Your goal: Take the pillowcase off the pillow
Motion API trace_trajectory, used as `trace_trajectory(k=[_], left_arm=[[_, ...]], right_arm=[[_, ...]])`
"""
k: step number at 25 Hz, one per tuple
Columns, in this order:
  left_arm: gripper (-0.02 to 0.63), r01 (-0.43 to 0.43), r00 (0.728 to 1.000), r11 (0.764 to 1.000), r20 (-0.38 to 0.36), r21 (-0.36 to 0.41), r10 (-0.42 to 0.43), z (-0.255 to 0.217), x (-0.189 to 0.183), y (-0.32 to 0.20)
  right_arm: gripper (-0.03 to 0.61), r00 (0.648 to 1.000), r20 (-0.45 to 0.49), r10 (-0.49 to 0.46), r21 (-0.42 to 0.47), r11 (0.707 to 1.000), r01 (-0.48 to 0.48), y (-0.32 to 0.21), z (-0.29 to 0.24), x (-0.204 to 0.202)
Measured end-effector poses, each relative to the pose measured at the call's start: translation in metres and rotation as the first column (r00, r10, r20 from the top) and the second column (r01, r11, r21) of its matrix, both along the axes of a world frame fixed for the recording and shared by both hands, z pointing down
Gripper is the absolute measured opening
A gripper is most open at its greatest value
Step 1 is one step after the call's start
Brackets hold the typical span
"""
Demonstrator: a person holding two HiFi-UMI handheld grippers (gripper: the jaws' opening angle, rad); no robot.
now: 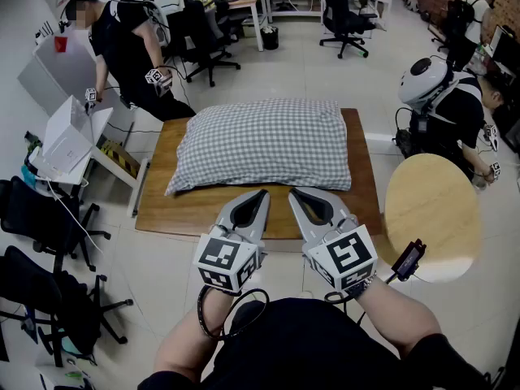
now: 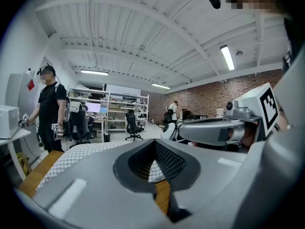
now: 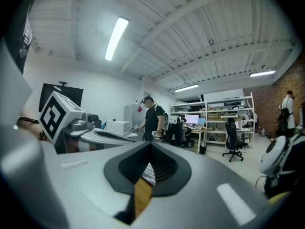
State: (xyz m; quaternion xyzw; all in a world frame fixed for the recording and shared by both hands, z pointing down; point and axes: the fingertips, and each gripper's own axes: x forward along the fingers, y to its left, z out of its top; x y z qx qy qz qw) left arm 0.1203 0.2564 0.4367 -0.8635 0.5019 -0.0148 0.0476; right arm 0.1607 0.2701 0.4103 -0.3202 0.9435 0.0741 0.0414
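Grey left hand-held gripper (image 1: pixel 261 193), right hand-held gripper (image 1: pixel 293 192): level, abreast, closed, empty, facing pillow (image 1: pixel 264 145).

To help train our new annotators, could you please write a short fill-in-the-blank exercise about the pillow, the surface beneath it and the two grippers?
The pillow wears a grey and white ____ pillowcase.
It lies on a low platform made of ____.
The left gripper and right gripper both have their jaws ____, with nothing between them.
In the head view, the round table stands to the platform's ____.
Missing words: checked; wood; shut; right.
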Motion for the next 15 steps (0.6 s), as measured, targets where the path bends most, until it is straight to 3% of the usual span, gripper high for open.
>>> trace_trajectory(k=[7,15], left_arm=[[0.003,0.043,0.999,0.999,-0.018,-0.002,-0.043,0.006,-0.001,-0.015],[0.005,0.077,0.995,0.997,-0.062,0.011,-0.076,-0.002,-0.036,-0.043]], right_arm=[[0.002,1.0,-0.009,-0.026,0.007,1.0,0.026,-0.01,0.006,0.007],[0.002,0.999,-0.01,-0.043,0.008,0.999,0.043,-0.035,0.006,-0.012]])
